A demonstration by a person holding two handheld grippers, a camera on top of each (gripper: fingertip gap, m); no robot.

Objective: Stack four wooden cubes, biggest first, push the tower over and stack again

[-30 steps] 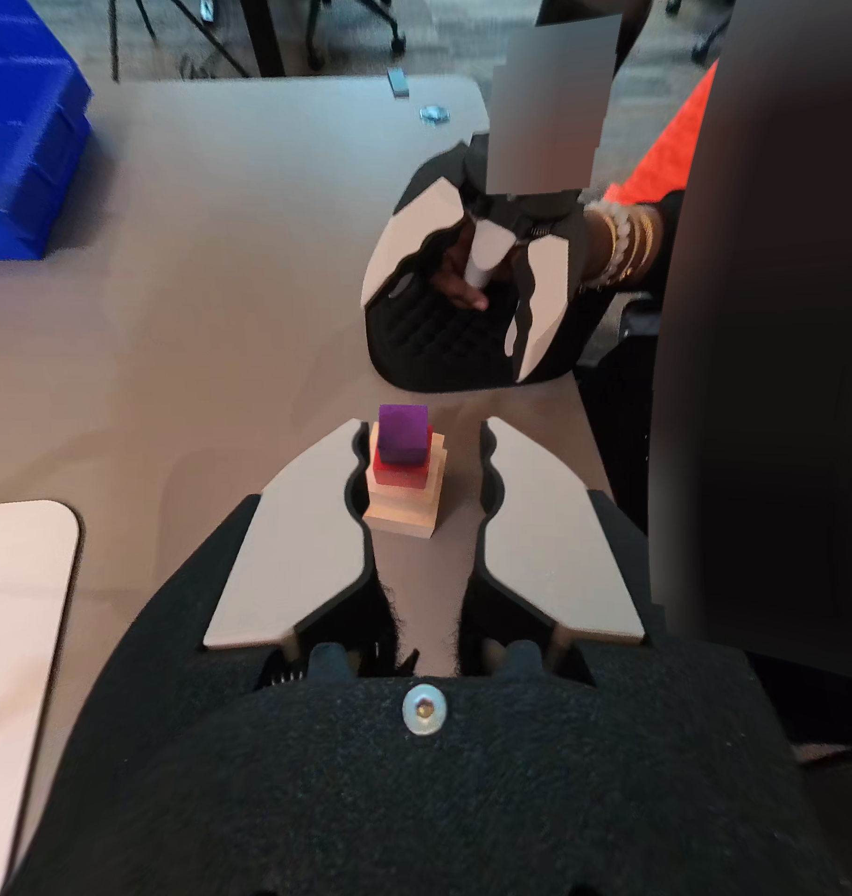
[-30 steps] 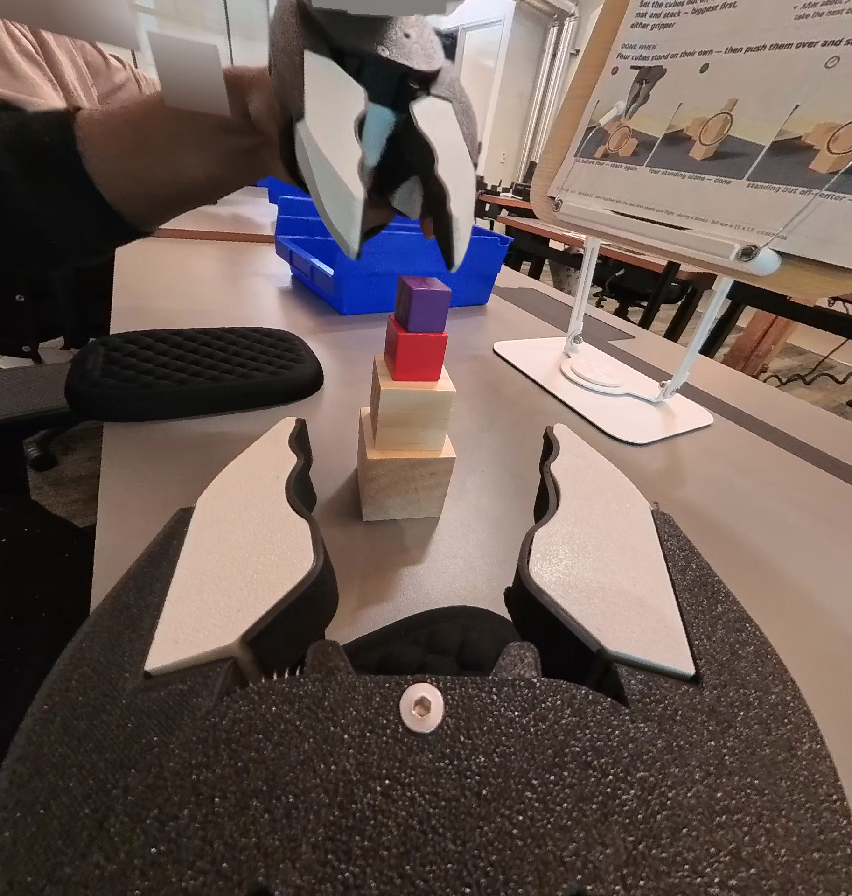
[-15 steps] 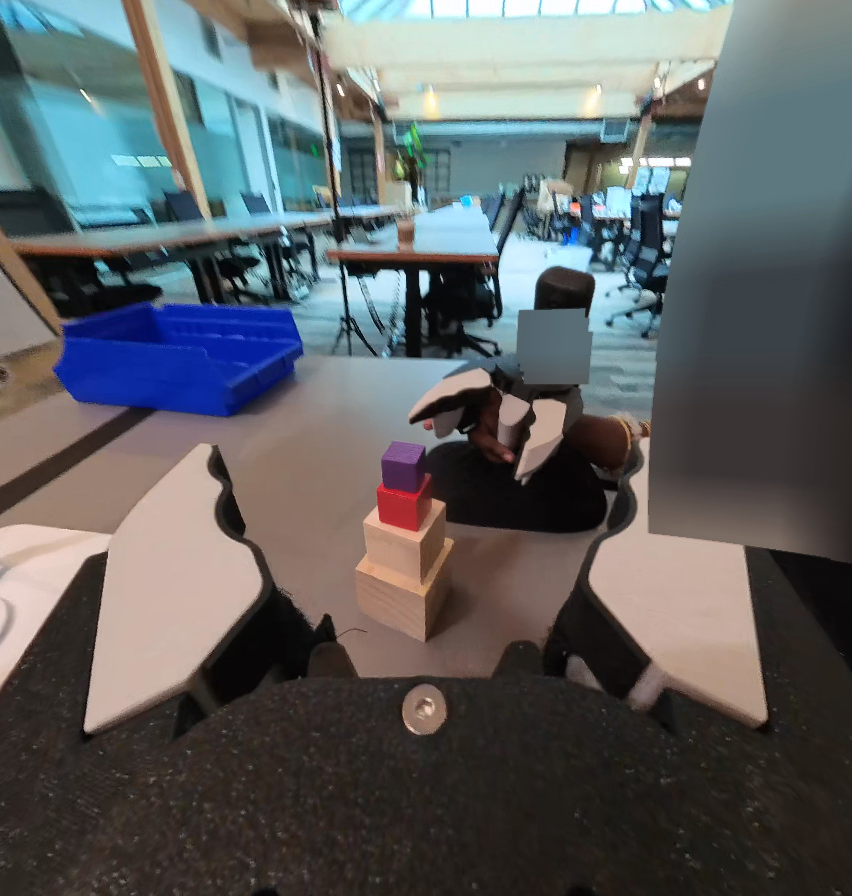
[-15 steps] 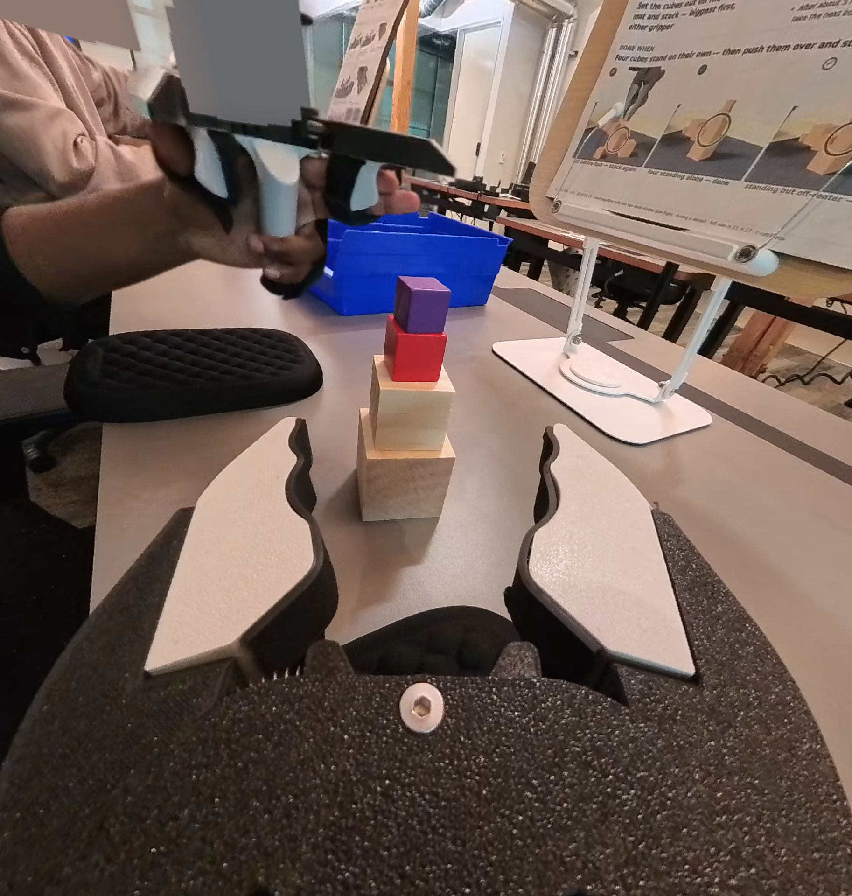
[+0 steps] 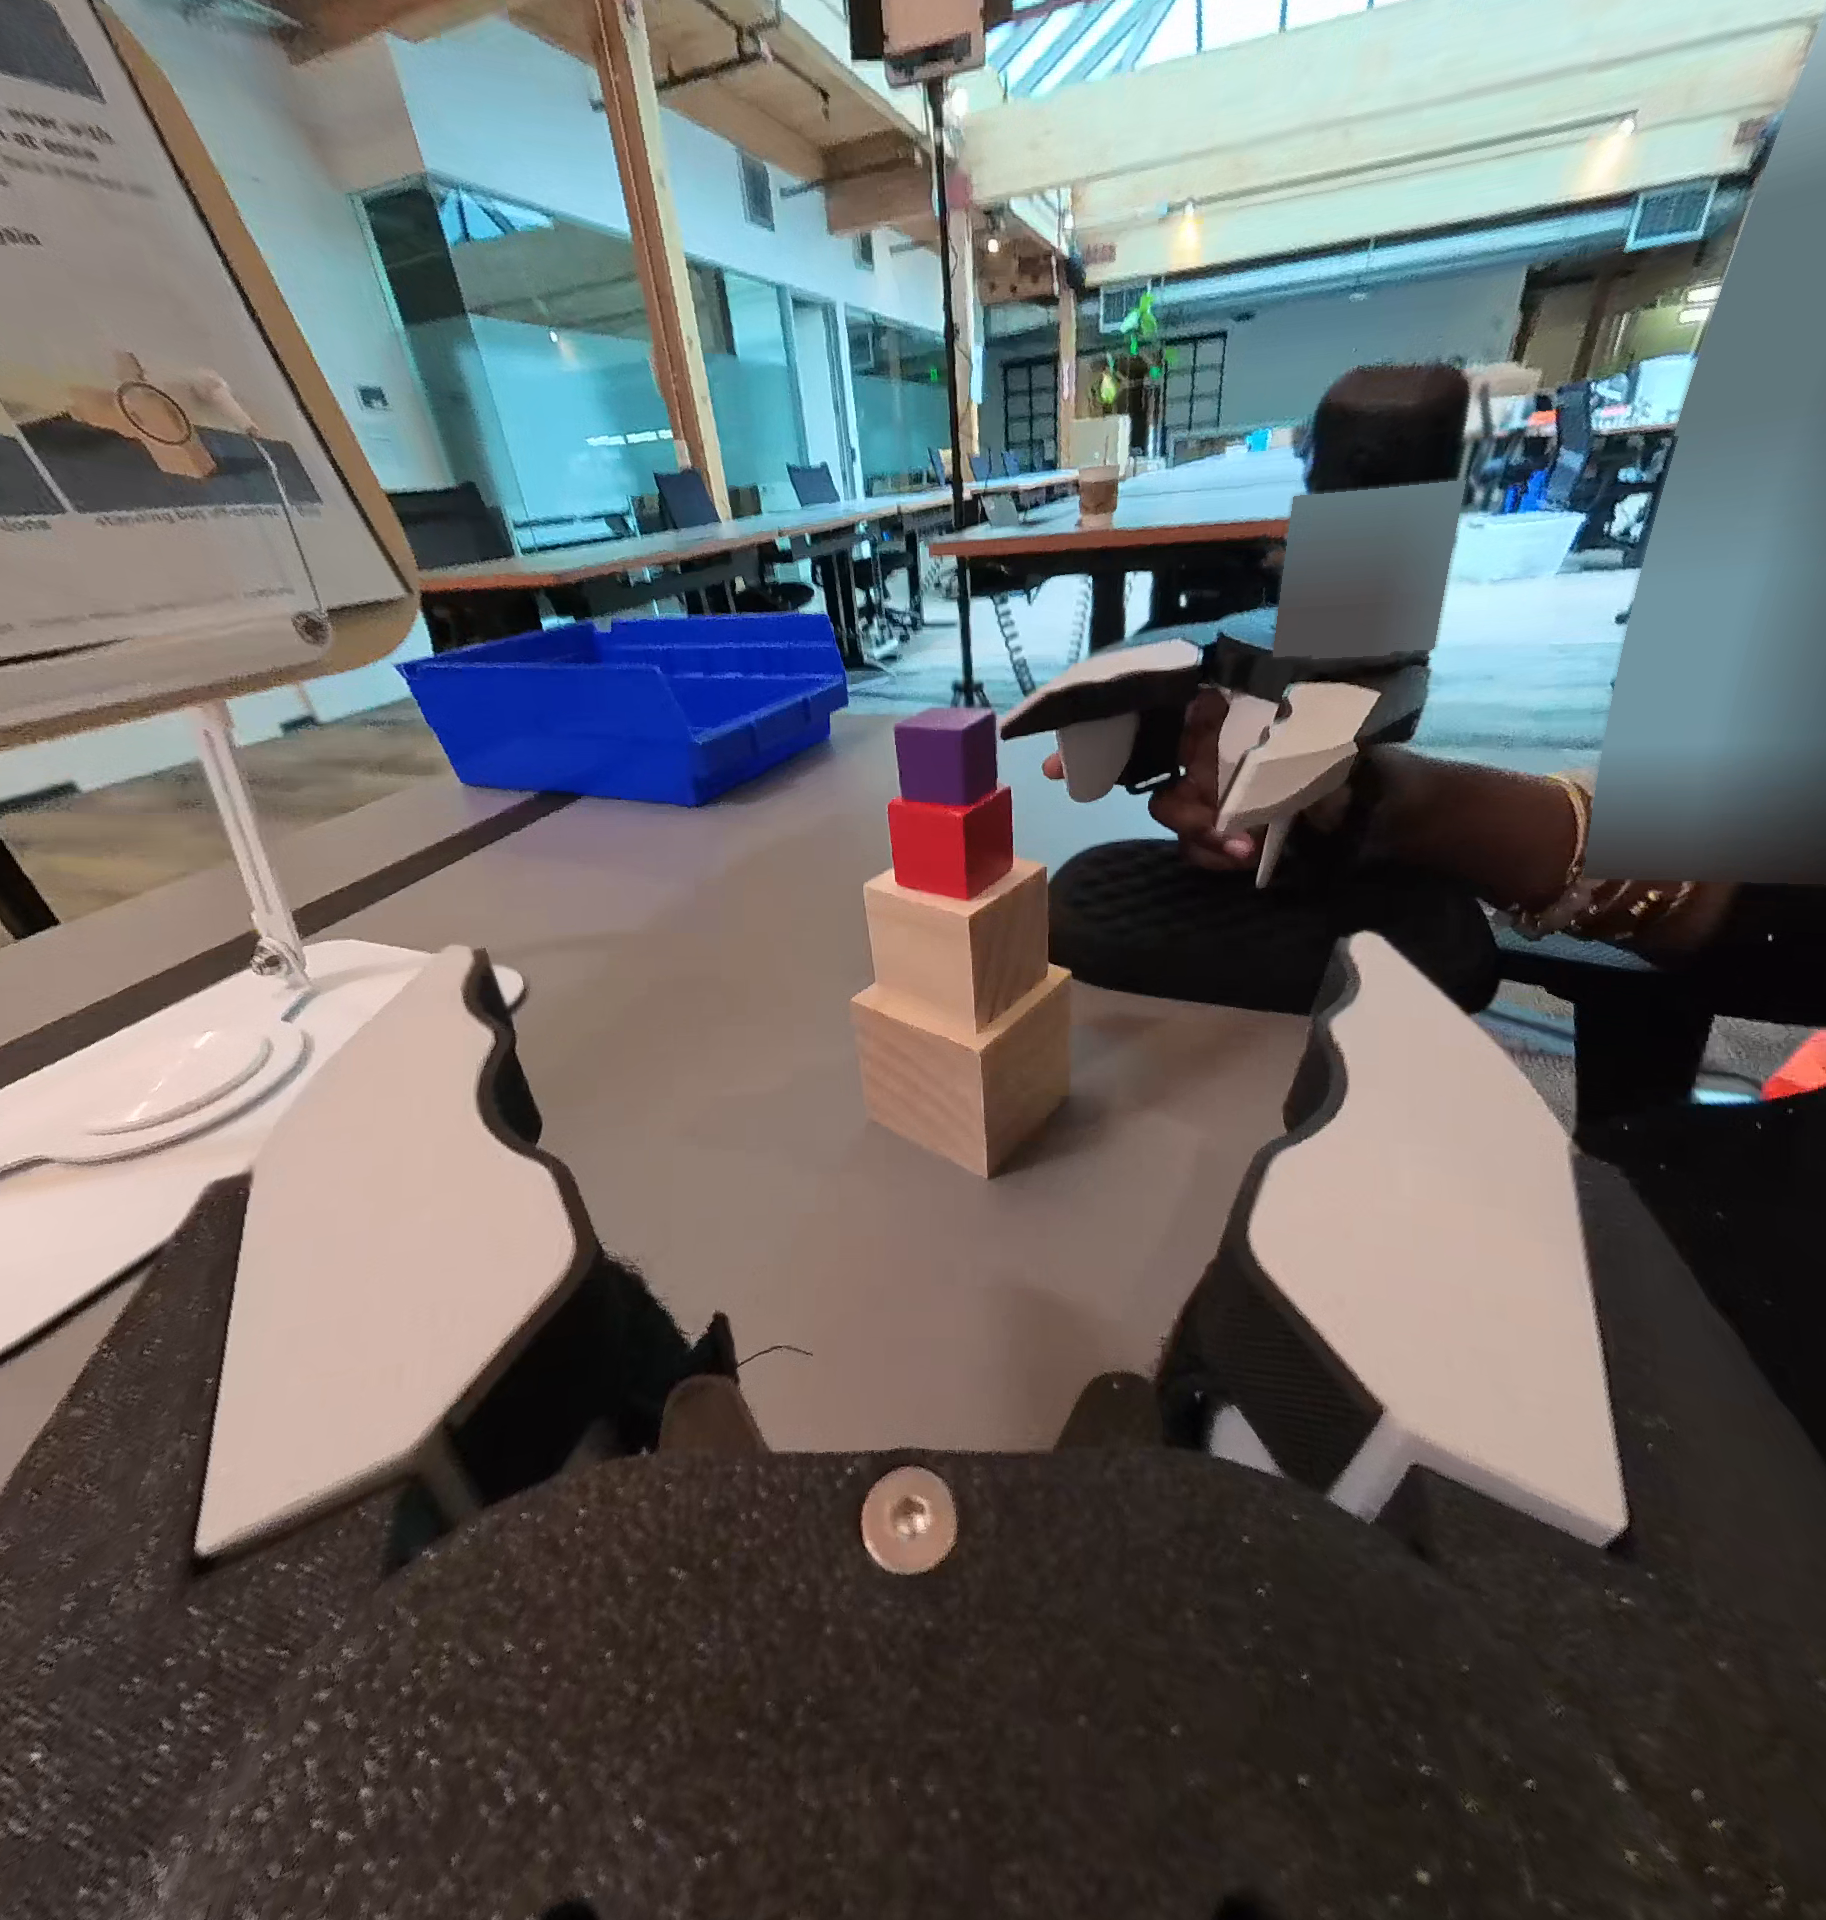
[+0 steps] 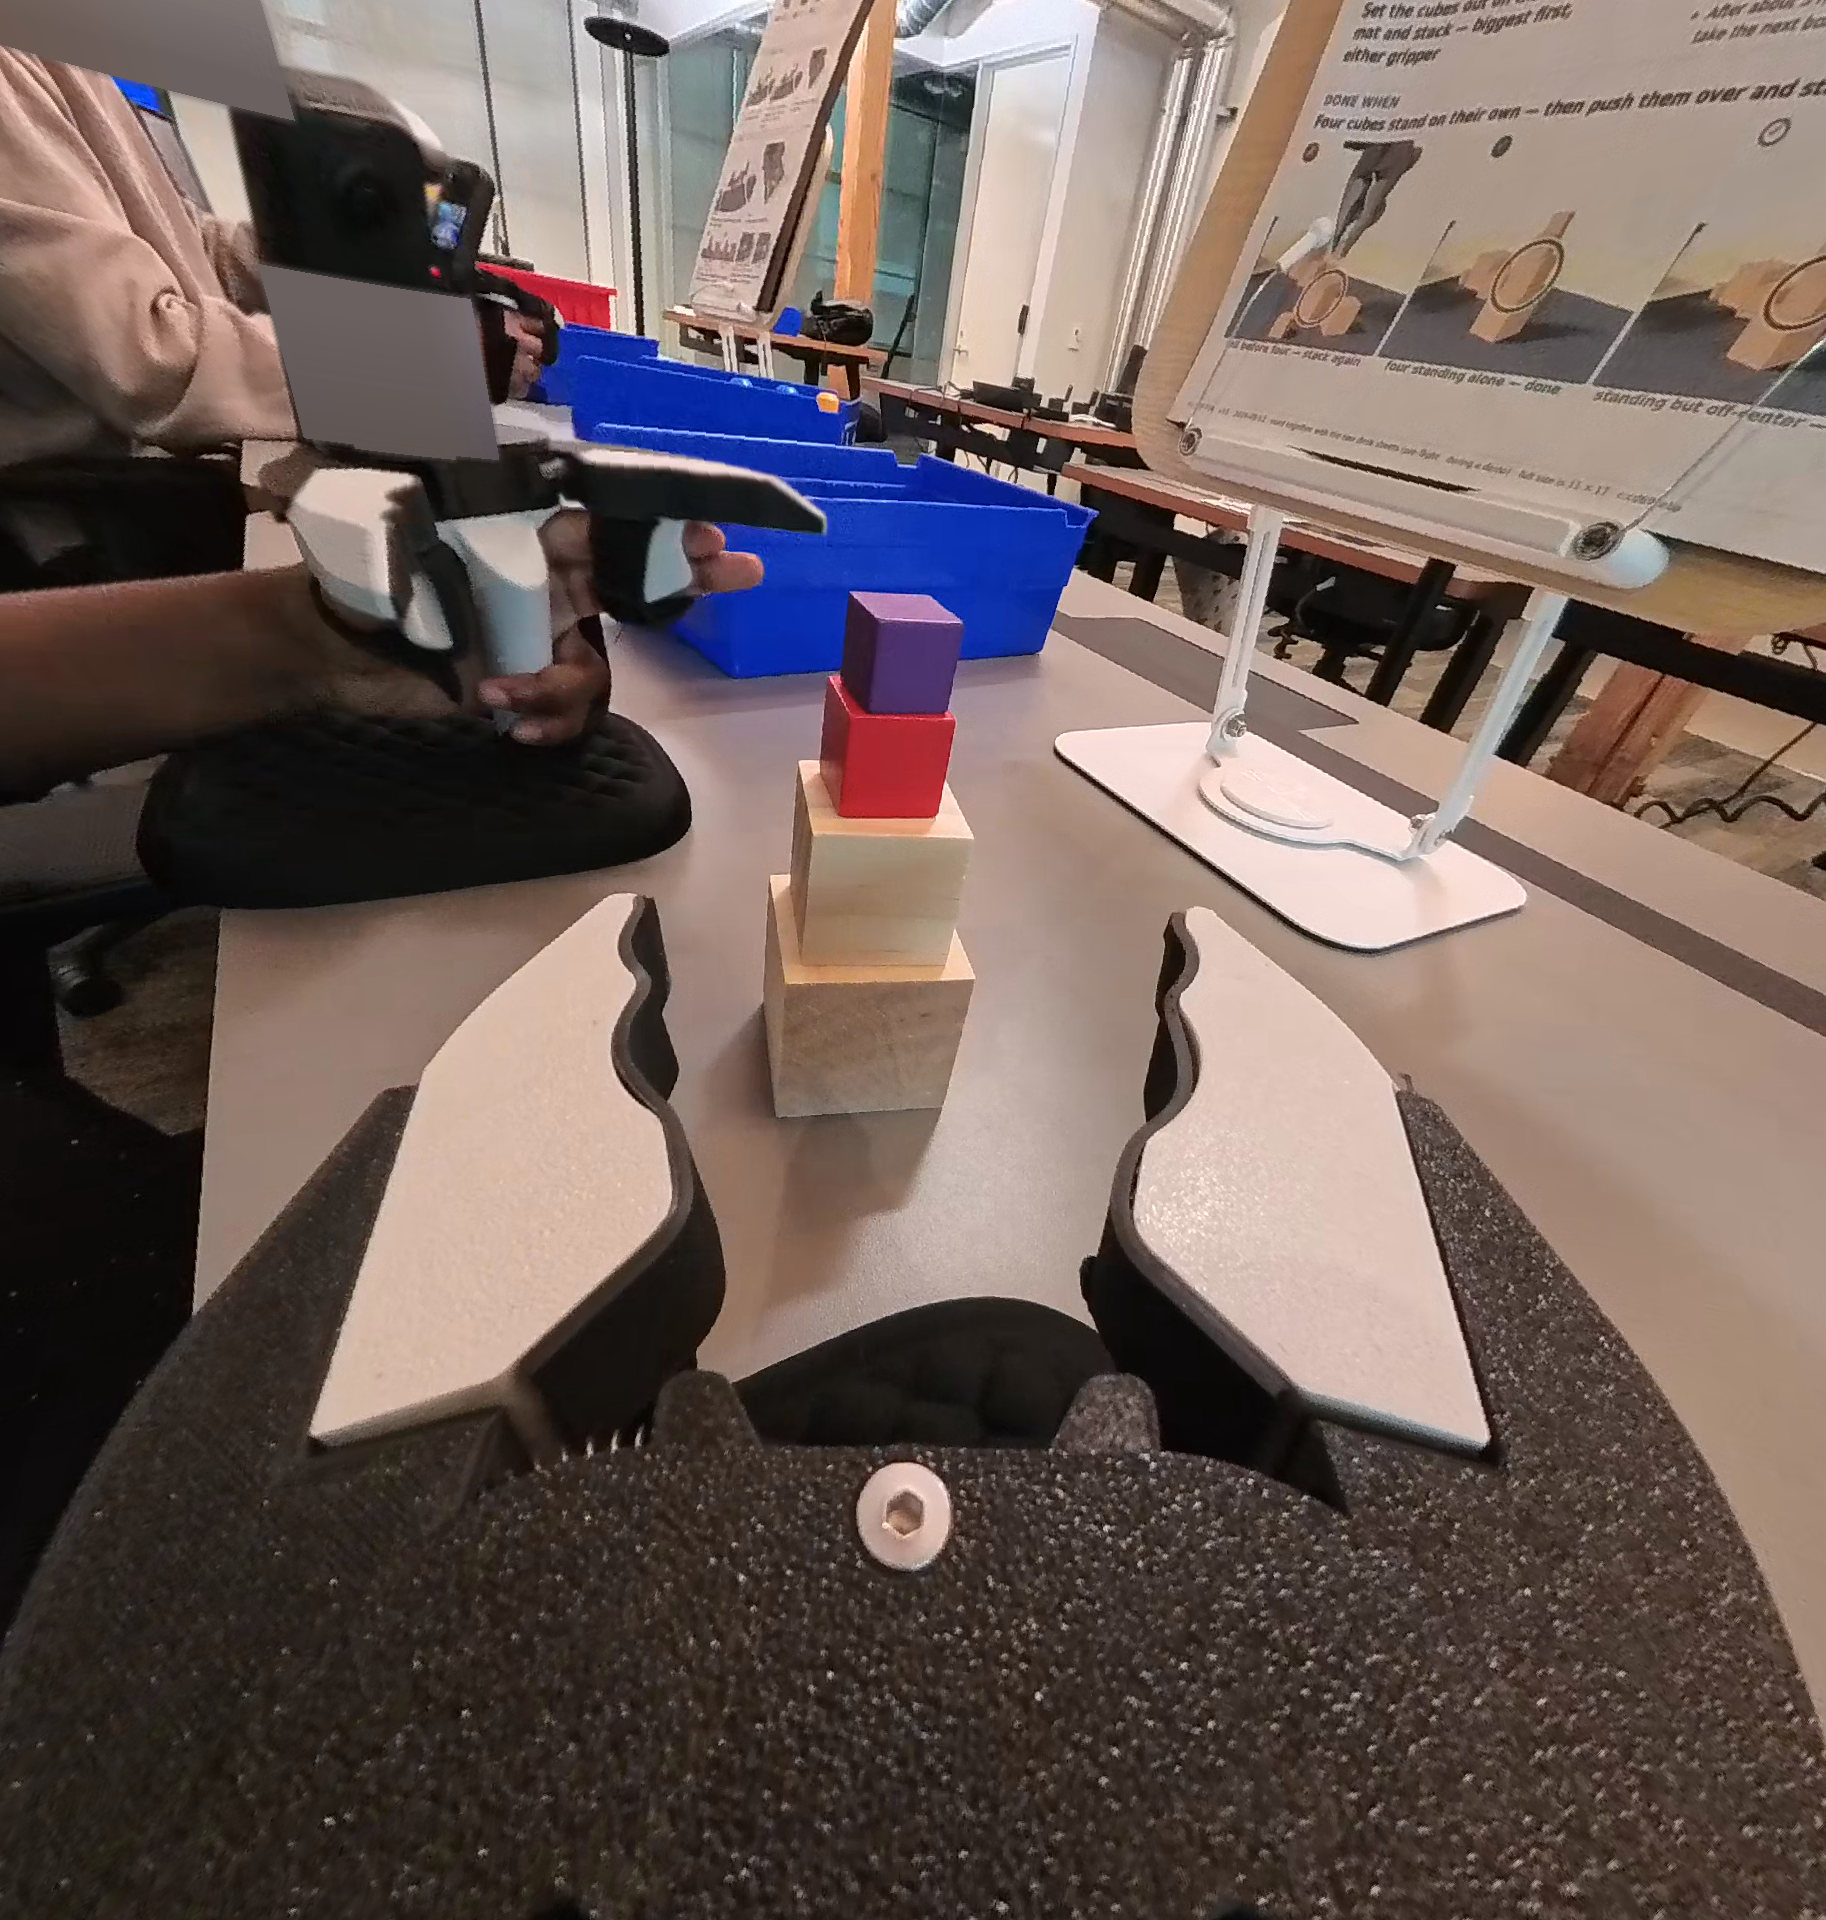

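Left gripper (image 5: 909, 1039) wider (tower (image 5: 956, 940) untouched)

Black foam-textured gripper body (image 6: 888, 1714) with a silver hex screw (image 6: 903, 1522), white jaws and a beige sleeve (image 6: 78, 270).

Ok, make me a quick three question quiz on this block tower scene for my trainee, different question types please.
1. True or false: the purple cube sits on top of the tower.
2. Which cube lies directly under the red cube? A) purple B) smaller wooden cube C) larger wooden cube
3. Fill in: both the left gripper and the right gripper have jaws that are ____ and hold nothing.

Key: 1 true; 2 B; 3 open
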